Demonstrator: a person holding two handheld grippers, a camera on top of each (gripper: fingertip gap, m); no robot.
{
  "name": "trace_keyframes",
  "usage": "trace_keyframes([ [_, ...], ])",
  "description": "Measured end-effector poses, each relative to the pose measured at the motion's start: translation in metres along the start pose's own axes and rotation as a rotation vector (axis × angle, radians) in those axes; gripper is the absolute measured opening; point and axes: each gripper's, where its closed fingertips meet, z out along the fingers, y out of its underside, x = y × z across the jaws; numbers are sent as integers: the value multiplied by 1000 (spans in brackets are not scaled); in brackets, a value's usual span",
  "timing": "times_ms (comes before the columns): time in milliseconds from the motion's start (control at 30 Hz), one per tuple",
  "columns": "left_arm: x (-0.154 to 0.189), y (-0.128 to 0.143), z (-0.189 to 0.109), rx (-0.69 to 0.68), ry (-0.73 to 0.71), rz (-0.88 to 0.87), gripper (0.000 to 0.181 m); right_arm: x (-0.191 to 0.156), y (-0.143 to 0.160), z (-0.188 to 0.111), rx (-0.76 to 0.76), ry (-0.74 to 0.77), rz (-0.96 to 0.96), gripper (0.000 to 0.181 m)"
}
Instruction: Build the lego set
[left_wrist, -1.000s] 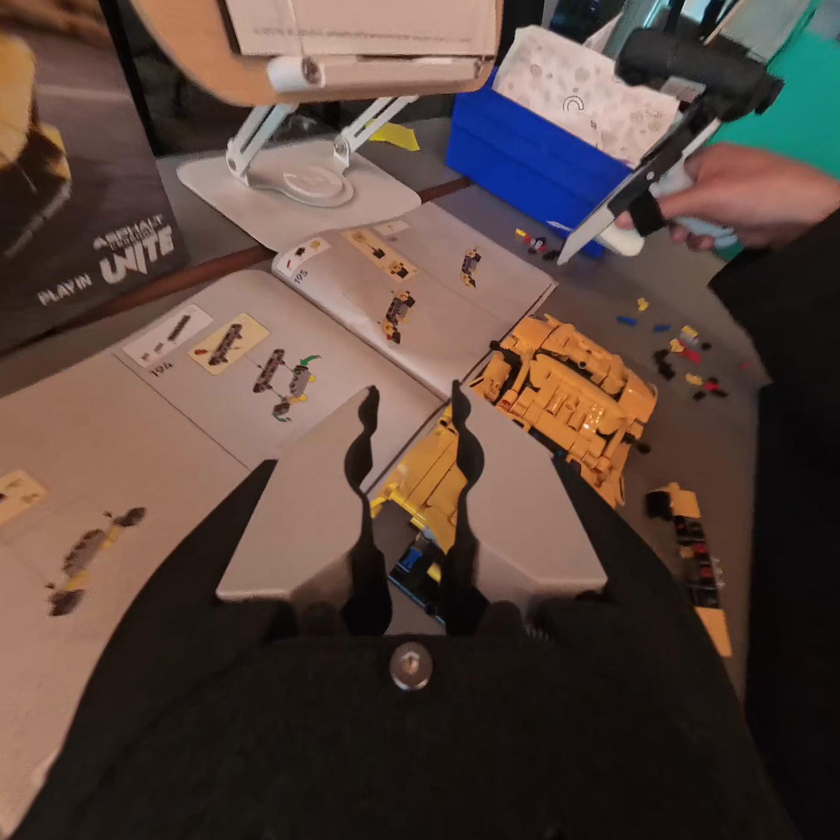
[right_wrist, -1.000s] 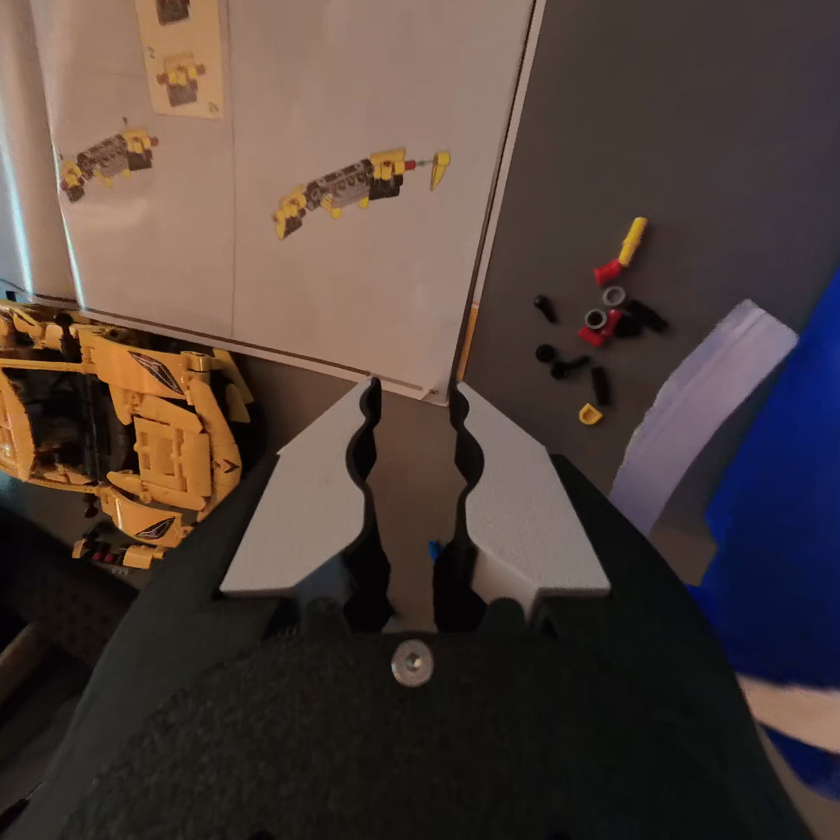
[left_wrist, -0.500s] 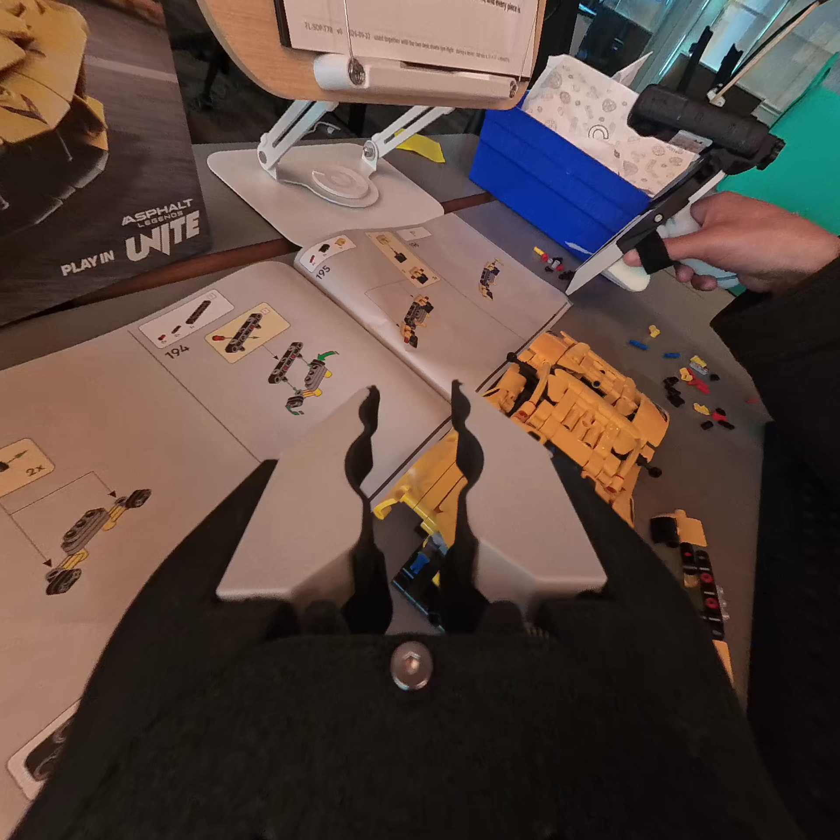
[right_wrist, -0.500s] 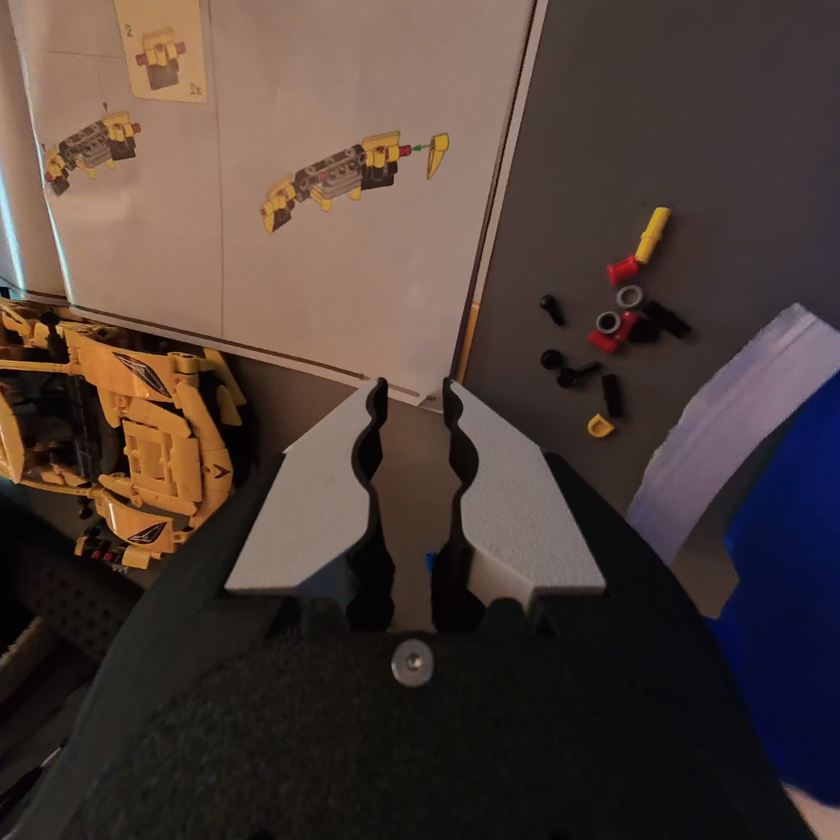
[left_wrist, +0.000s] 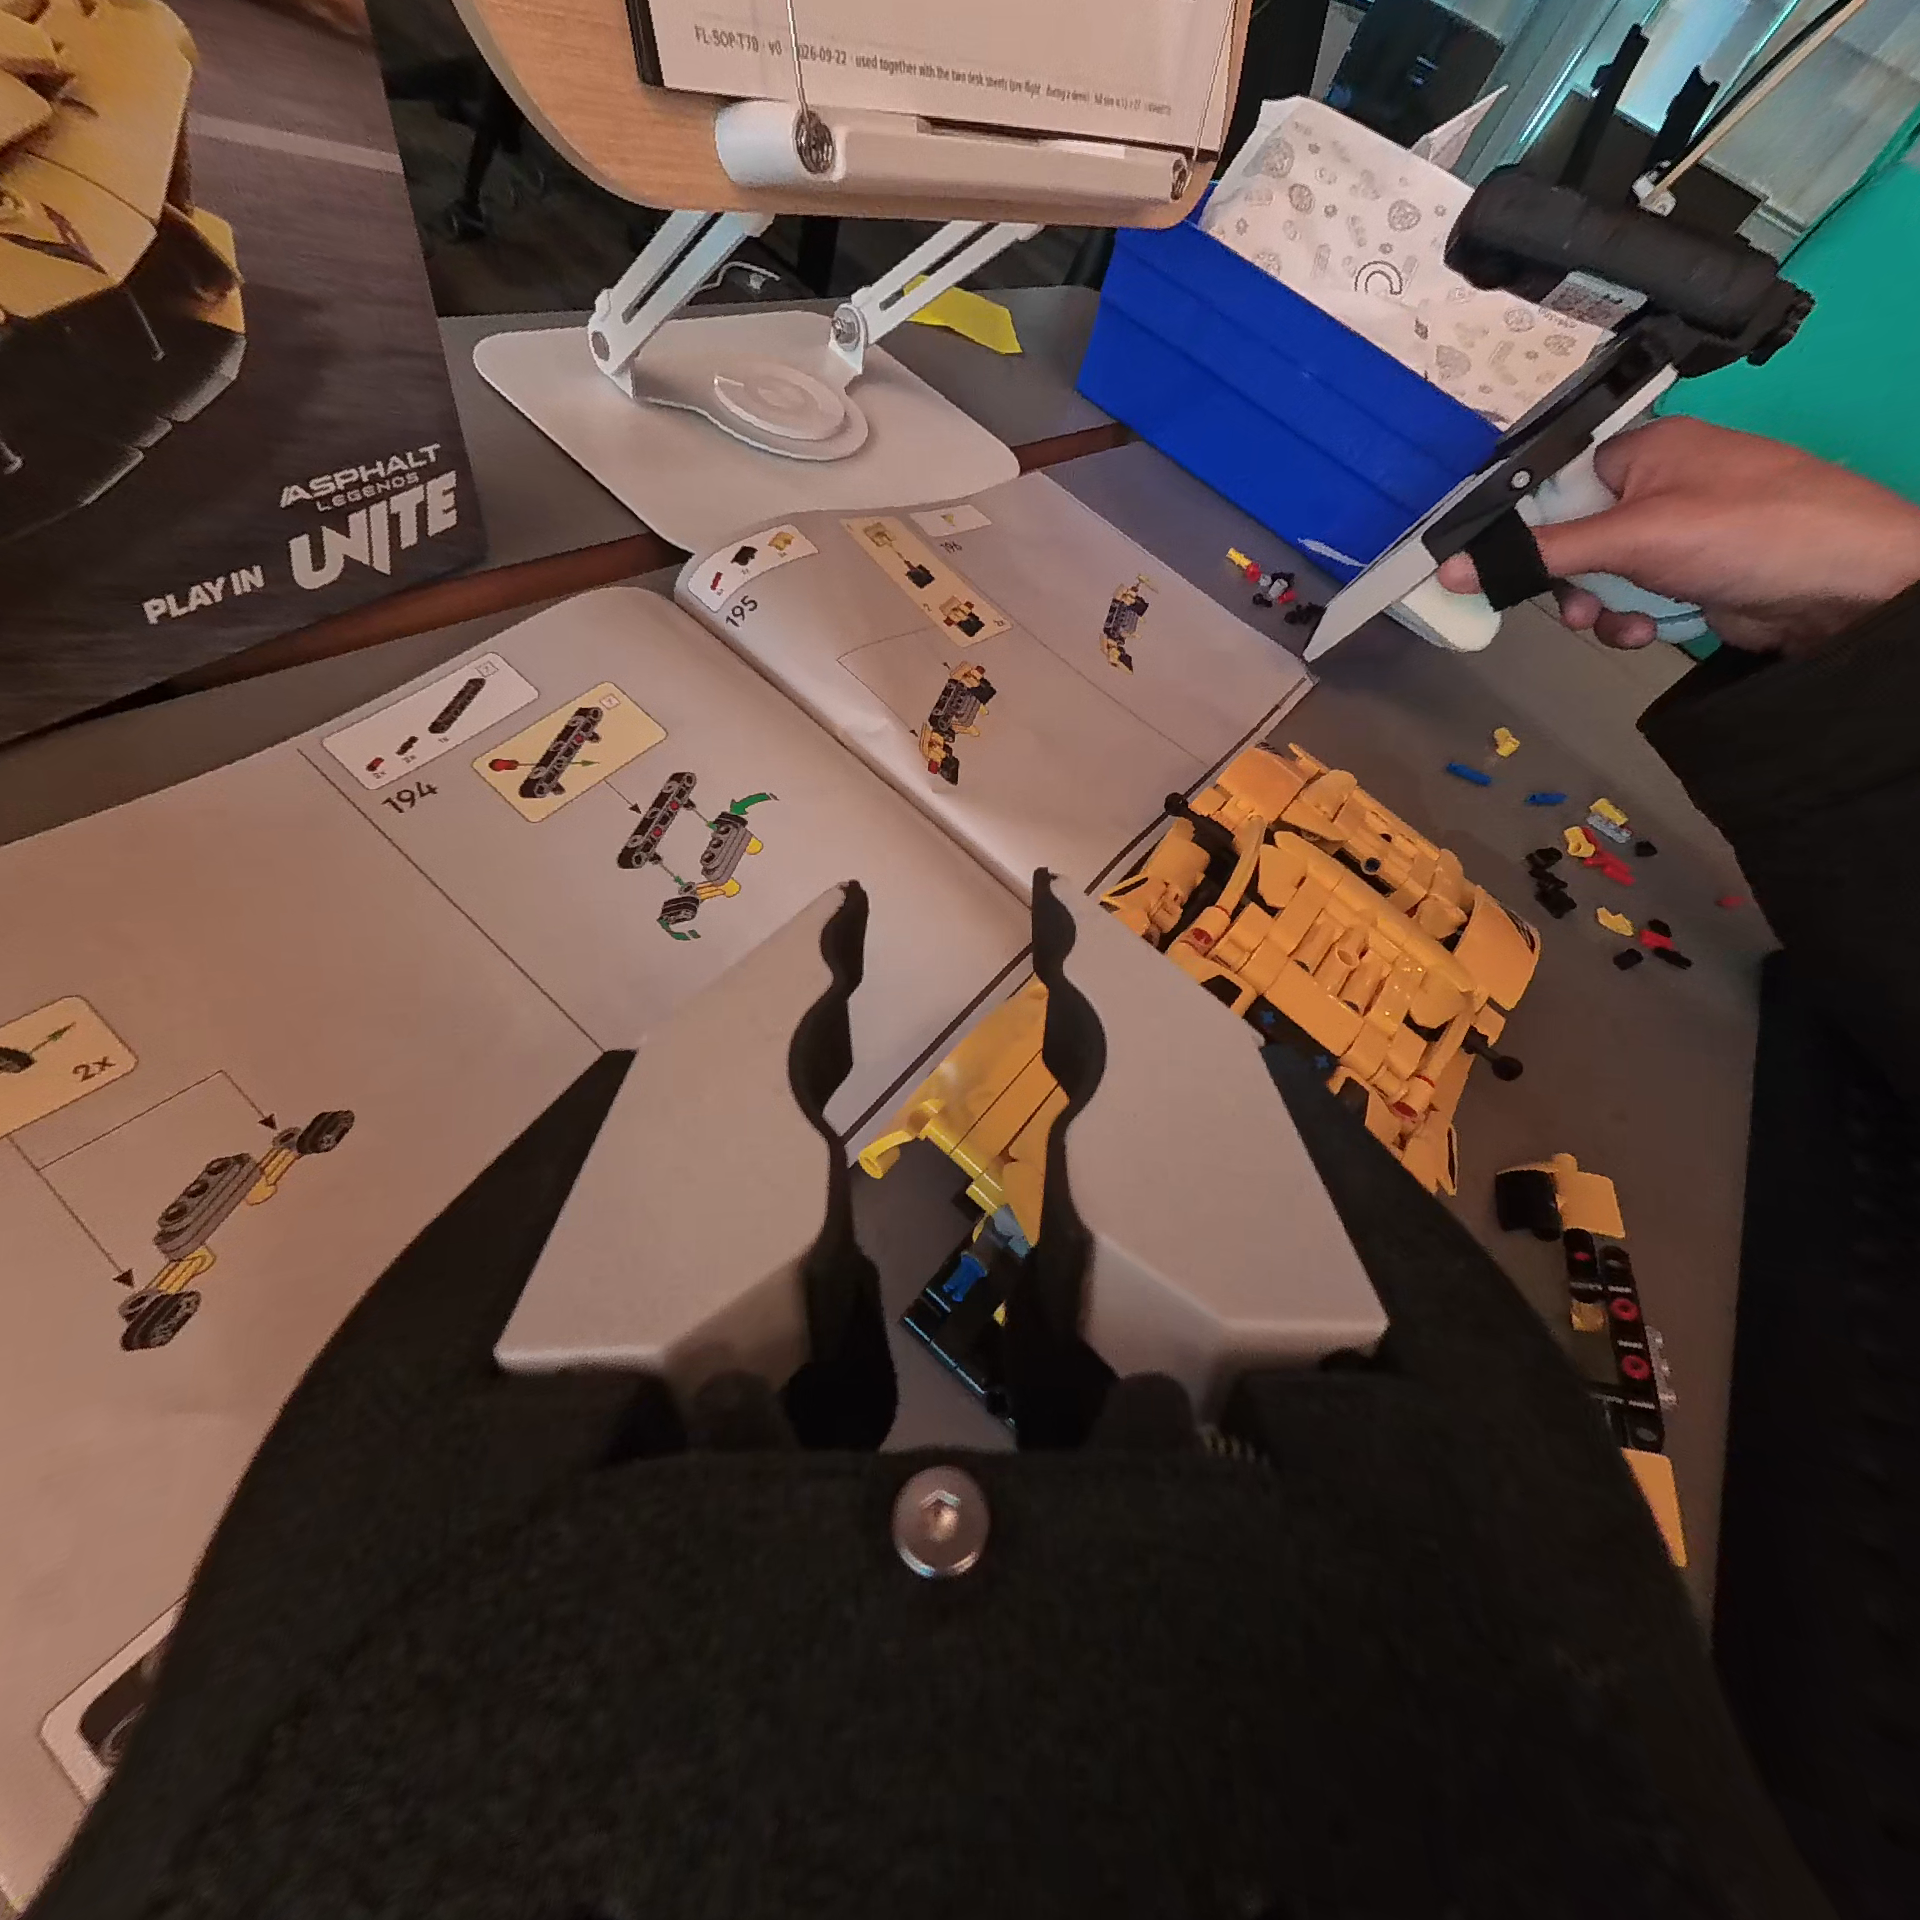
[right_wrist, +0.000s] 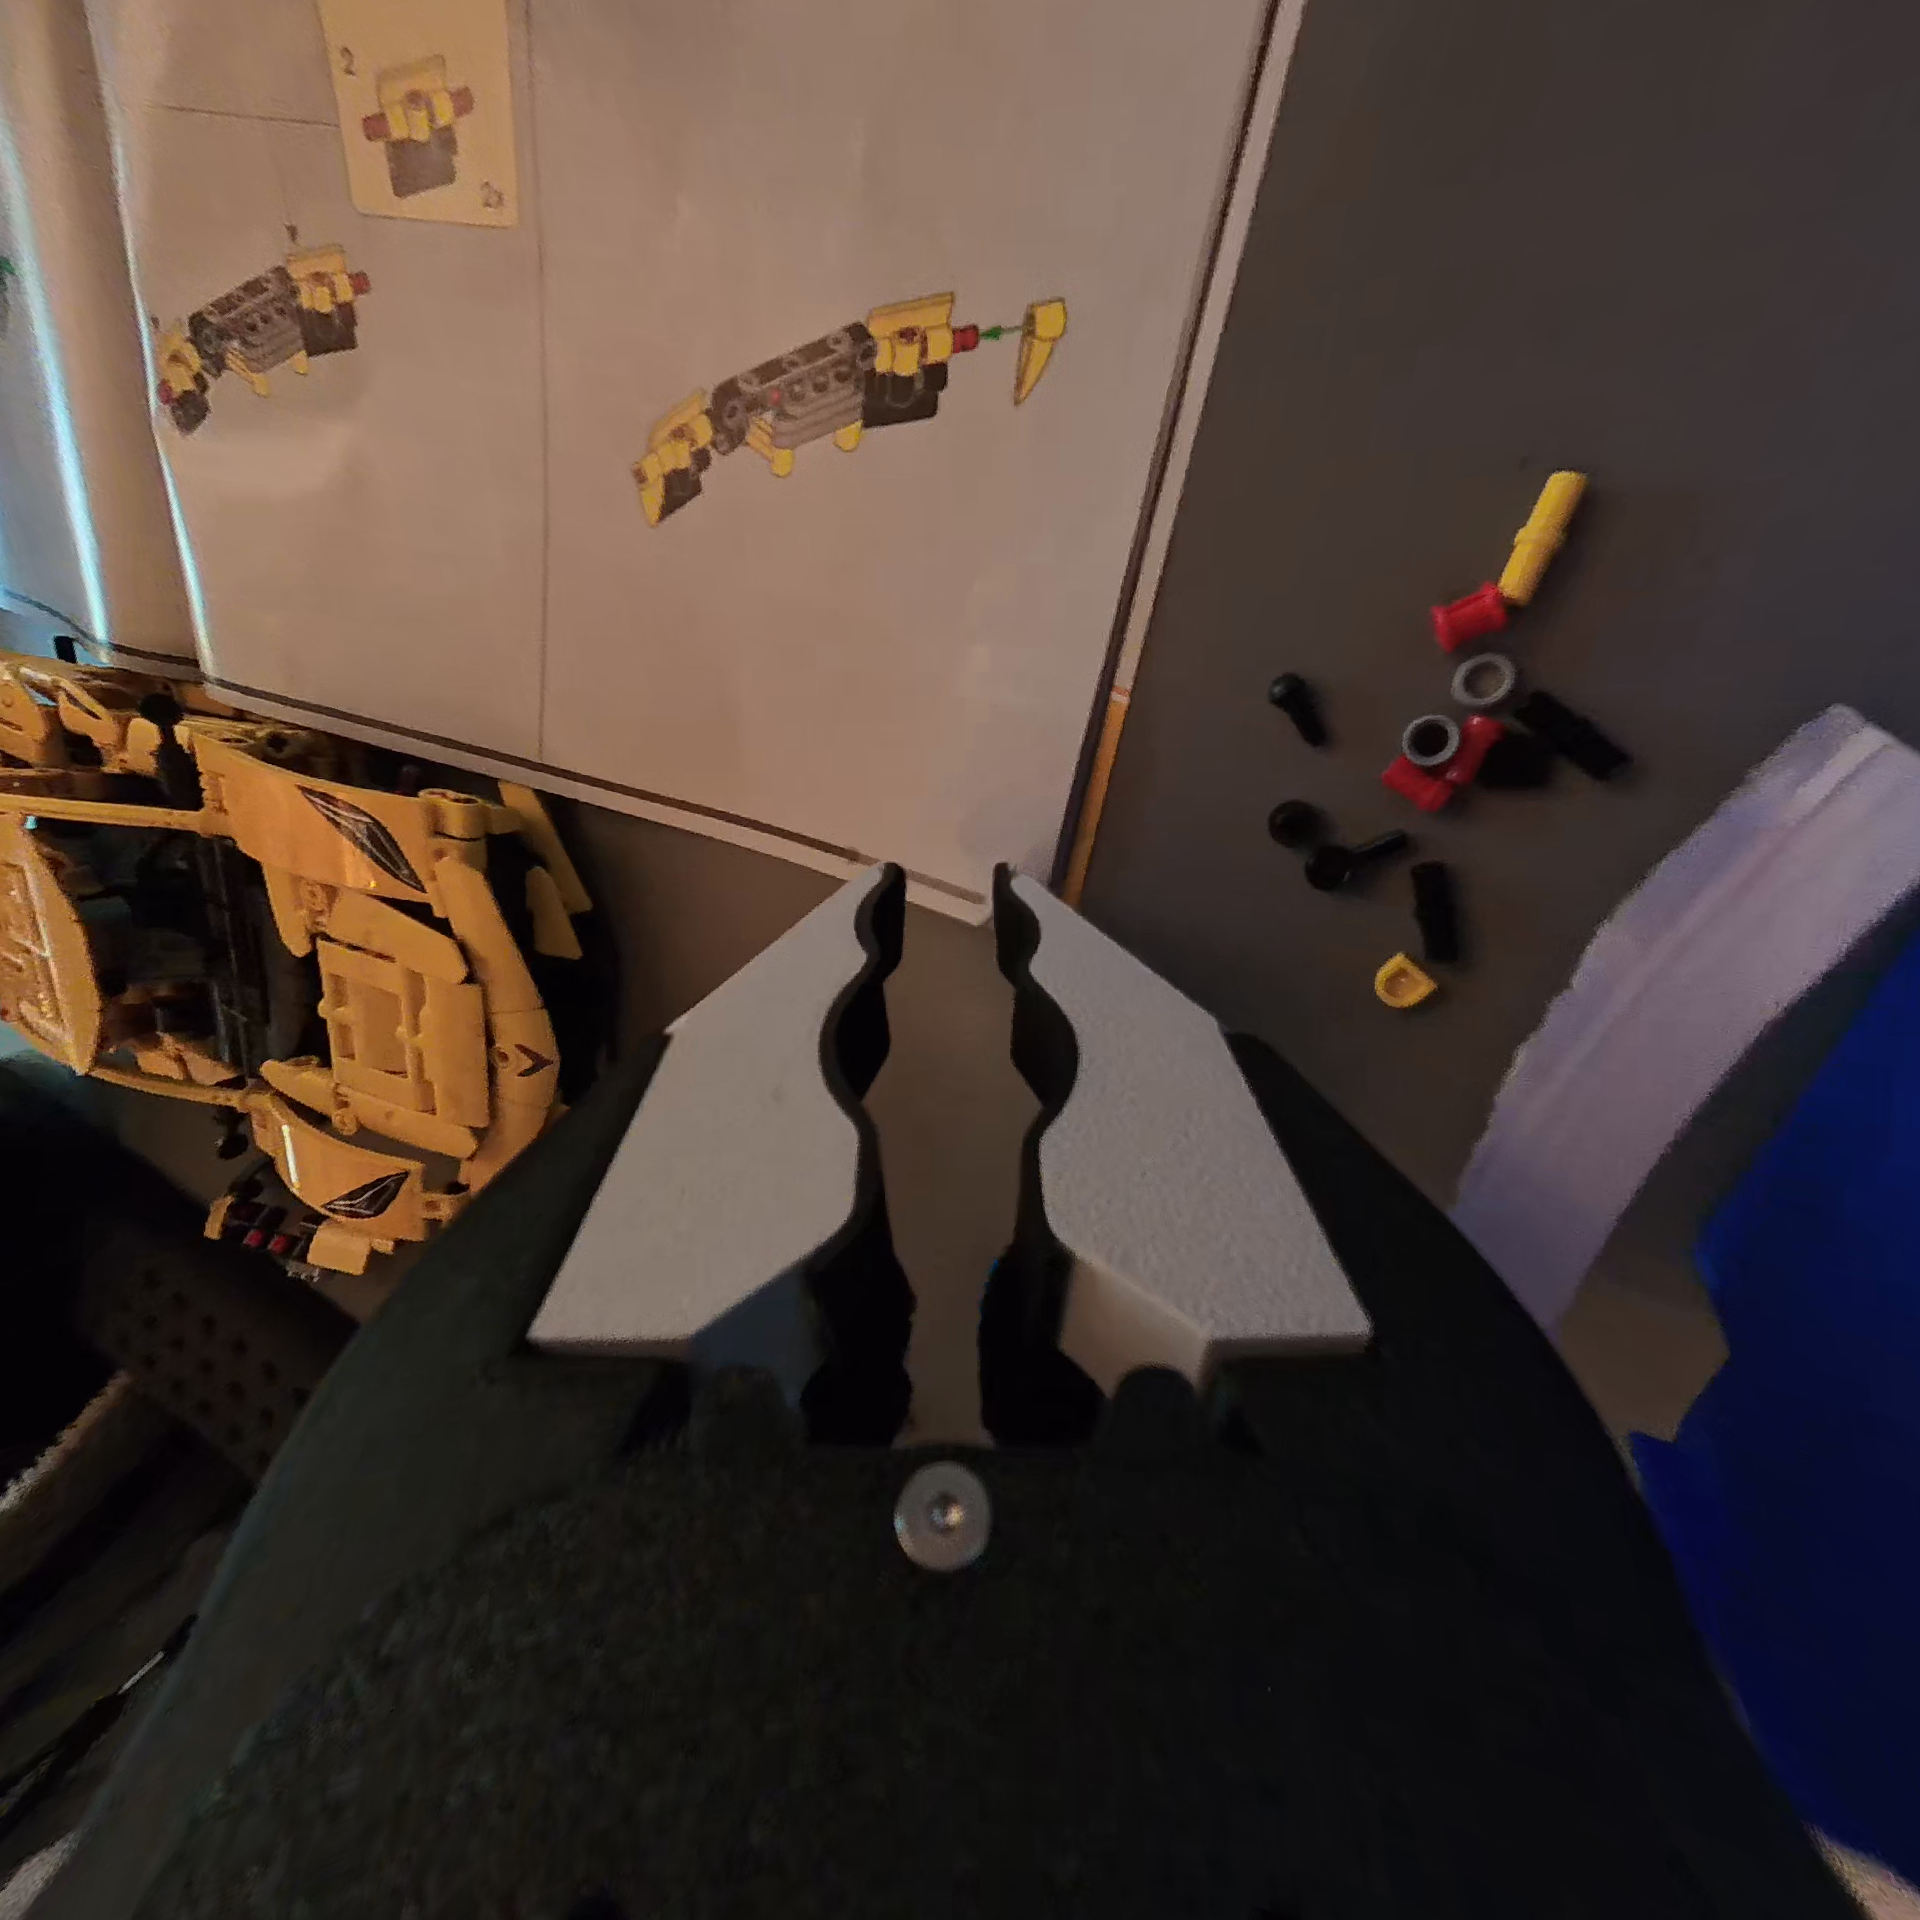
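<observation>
The partly built yellow lego car (left_wrist: 1340, 935) lies on the grey table beside the open instruction booklet (left_wrist: 623, 831). My left gripper (left_wrist: 940, 894) is open and empty. It hovers over the booklet's near edge and a small yellow sub-assembly (left_wrist: 987, 1112). My right gripper (right_wrist: 945, 878) is empty with its jaws only narrowly apart, over bare table at the booklet's corner (right_wrist: 727, 623). A speck of blue sits deep by its right finger; I cannot tell what it is. The car (right_wrist: 343, 997) is to its left and loose small pieces (right_wrist: 1455, 748) to its right. A hand holds the right gripper (left_wrist: 1351, 623) in the left wrist view.
A blue bin (left_wrist: 1278, 395) with patterned paper stands at the back right and shows in the right wrist view (right_wrist: 1818, 1351). A white stand (left_wrist: 748, 405) and the set's box (left_wrist: 208, 312) are behind the booklet. More loose pieces (left_wrist: 1600, 873) and a black-and-yellow strip (left_wrist: 1610, 1299) lie right of the car. Spacing between my two grippers at the tips: around 35 cm.
The right gripper's jaws have narrowed and it has drifted a little left, away from the loose pieces. The left gripper has stayed open and shifted slightly, with its view steadier.
</observation>
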Motion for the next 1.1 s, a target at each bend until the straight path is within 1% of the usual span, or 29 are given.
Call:
trace_keyframes([
  [33, 0, 0, 0, 0, 0, 0, 32, -2, -1, 0, 3, -11, -2, 14],
  [200, -2, 1, 0, -10, -13, 10, 31, 10, 0, 0, -1, 55, 5, 20],
  [367, -2, 4, 1, -22, -16, 19, 32, 13, 4, 2, -20, 62, 9, 21],
  [467, -1, 4, 1, -27, -15, 24, 31, 6, 3, 3, -15, 25, 5, 20],
  [633, -1, 4, 1, -26, -14, 24, 31, 3, 2, 1, -11, 19, -2, 18],
  [733, -1, 4, 1, -27, -14, 25, 31, -3, 0, 2, 1, -20, -7, 16],
  [767, 0, 4, 1, -27, -13, 25, 31, -7, -2, 3, 8, -44, -10, 17],
  [867, 1, 5, 2, -30, -11, 29, 31, -27, -6, 7, 29, -178, -3, 19],
  [900, 1, 5, 2, -31, -10, 29, 31, -29, -6, 10, 24, -189, -1, 20],
  [967, 2, 5, 2, -33, -9, 31, 31, -23, -4, 15, 6, -134, -14, 21],
  [1100, 2, 5, 2, -31, -12, 34, 31, -29, -8, 14, 22, -135, -41, 12],
])
